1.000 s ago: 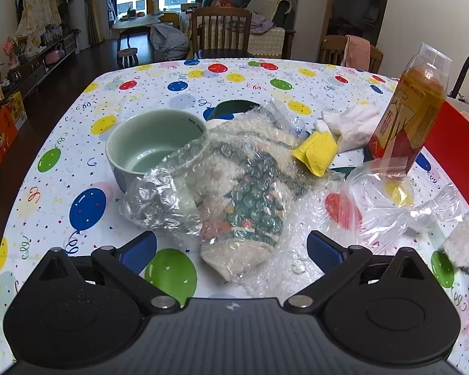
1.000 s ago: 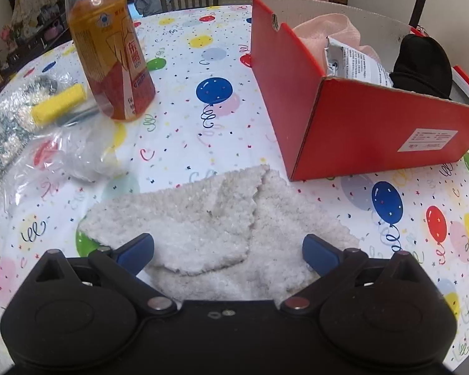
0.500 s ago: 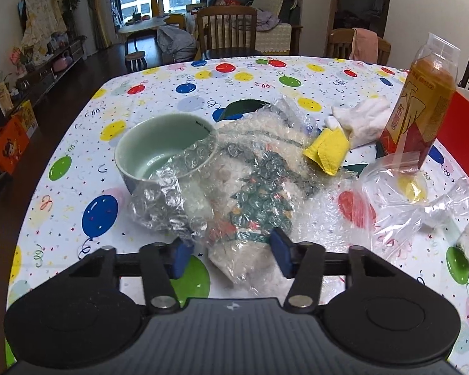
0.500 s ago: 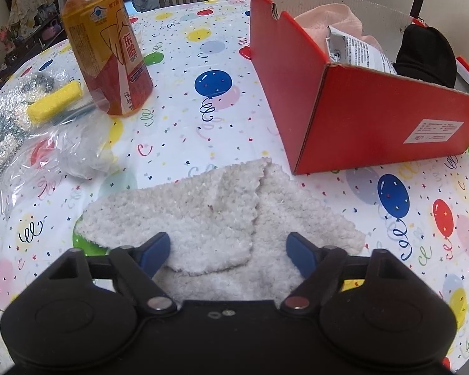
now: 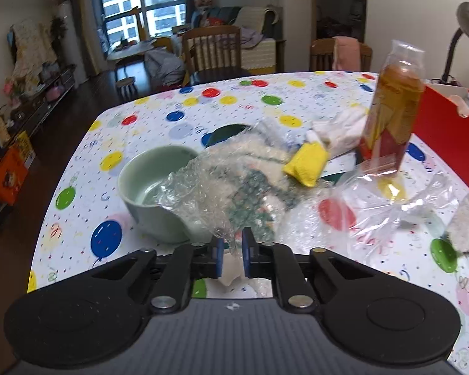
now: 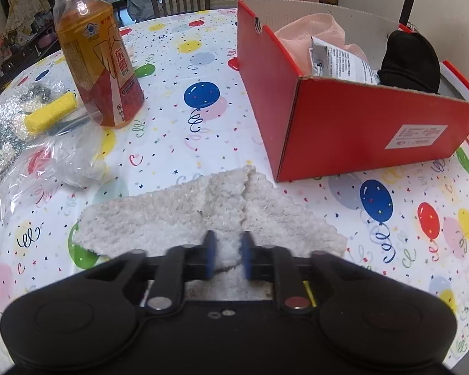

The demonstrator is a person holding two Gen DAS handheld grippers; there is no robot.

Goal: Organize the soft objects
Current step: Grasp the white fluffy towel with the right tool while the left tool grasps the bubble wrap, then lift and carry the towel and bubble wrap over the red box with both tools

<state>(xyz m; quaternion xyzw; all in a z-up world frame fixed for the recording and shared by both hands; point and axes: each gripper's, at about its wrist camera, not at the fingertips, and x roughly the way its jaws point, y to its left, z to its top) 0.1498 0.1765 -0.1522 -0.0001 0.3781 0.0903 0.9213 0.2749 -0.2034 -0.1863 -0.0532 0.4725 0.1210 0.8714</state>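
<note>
Fluffy cream sock (image 6: 184, 222) lies flat, right gripper (image 6: 227, 257) jaws closing on its bunched near edge.

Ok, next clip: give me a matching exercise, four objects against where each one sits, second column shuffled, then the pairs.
Objects:
1. bubble wrap
2. fuzzy white cloth
3. pink cloth
4. yellow roll

Places:
A. inside the red box
B. between the right gripper jaws
C. on the table beside the bottle
D. draped over the green bowl, pinched by the left gripper

Pairs: 1-D, 2-B, 3-A, 4-C
</note>
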